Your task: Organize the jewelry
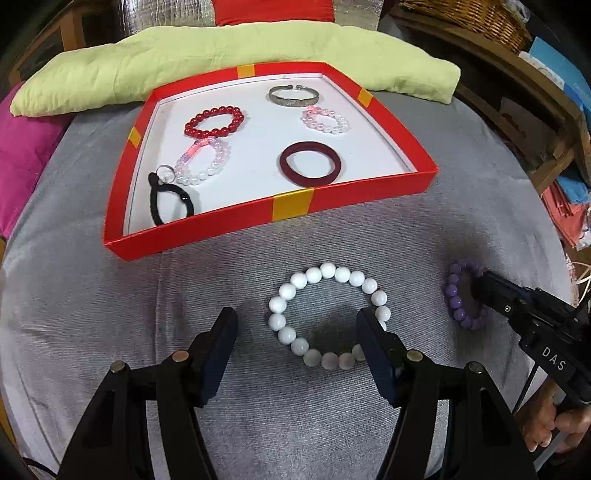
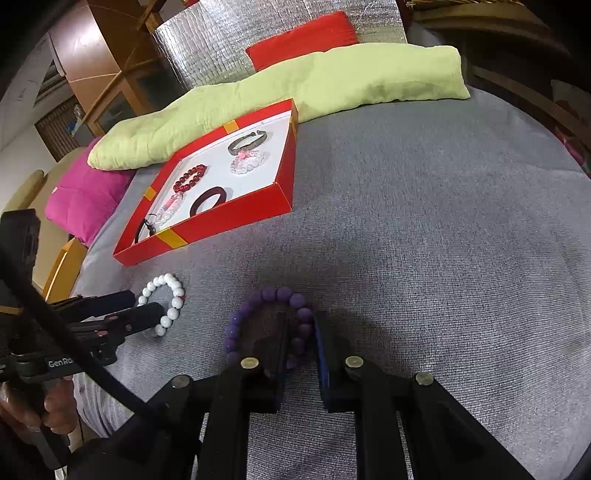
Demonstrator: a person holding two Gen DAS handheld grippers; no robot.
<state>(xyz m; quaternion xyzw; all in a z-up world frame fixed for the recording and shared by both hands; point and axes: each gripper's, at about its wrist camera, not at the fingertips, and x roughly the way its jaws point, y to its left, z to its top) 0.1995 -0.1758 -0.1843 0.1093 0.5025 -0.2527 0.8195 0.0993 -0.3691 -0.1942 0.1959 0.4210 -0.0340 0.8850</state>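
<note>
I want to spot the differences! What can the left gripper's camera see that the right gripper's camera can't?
Only the left wrist view shows a wicker basket up in the far right corner, and the whole ring of the white bead bracelet.

Only the right wrist view shows wooden cabinets at the far left, and the right gripper closed on the purple bead bracelet from close up.

Both show the red box of bracelets, the green cushion, the grey cloth and both loose bracelets.
</note>
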